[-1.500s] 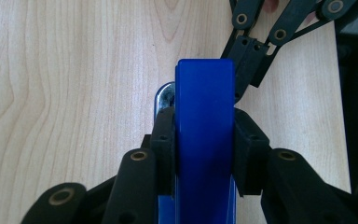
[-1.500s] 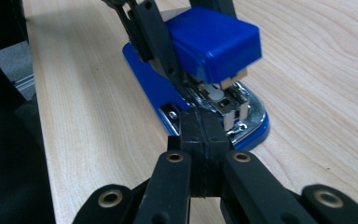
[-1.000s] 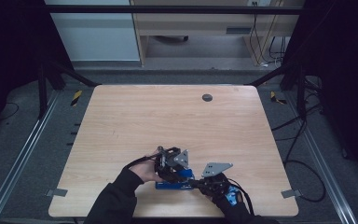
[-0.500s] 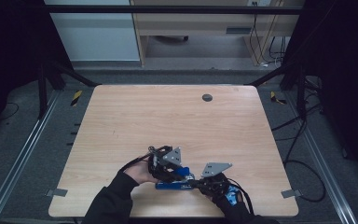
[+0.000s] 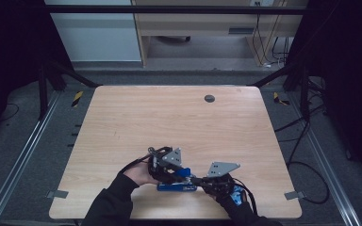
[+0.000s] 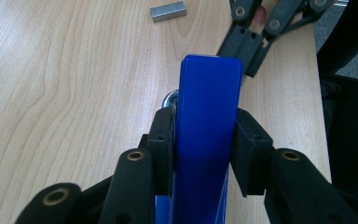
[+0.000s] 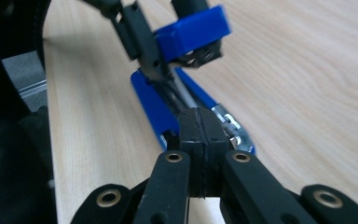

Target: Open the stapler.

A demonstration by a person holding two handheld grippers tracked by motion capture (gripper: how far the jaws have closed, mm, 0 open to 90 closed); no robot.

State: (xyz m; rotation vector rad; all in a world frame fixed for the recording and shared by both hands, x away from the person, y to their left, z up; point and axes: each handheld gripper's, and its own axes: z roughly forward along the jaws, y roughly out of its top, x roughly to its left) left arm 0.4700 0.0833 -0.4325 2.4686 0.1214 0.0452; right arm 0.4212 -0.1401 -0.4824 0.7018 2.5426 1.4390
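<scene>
Left gripper view | L hand-held gripper [image 6: 205, 154] pinching glossy blue stapler lid [image 6: 208, 121] | R hand-held gripper [image 7: 200, 140] pressed together, wood-grain table [image 5: 169, 117]

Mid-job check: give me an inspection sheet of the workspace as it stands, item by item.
Surface: wooden table, a round dark grommet near the far edge.
Job's things: blue stapler opened; its lid lifted, its base on the table.
Clutter: a strip of staples lying loose on the wood.
Grippers: left claw clamped on the lid; right claw shut, pressing at the base's metal end.
Cables: a bundle right of the table.
Surroundings: dark frame, a desk behind.
</scene>
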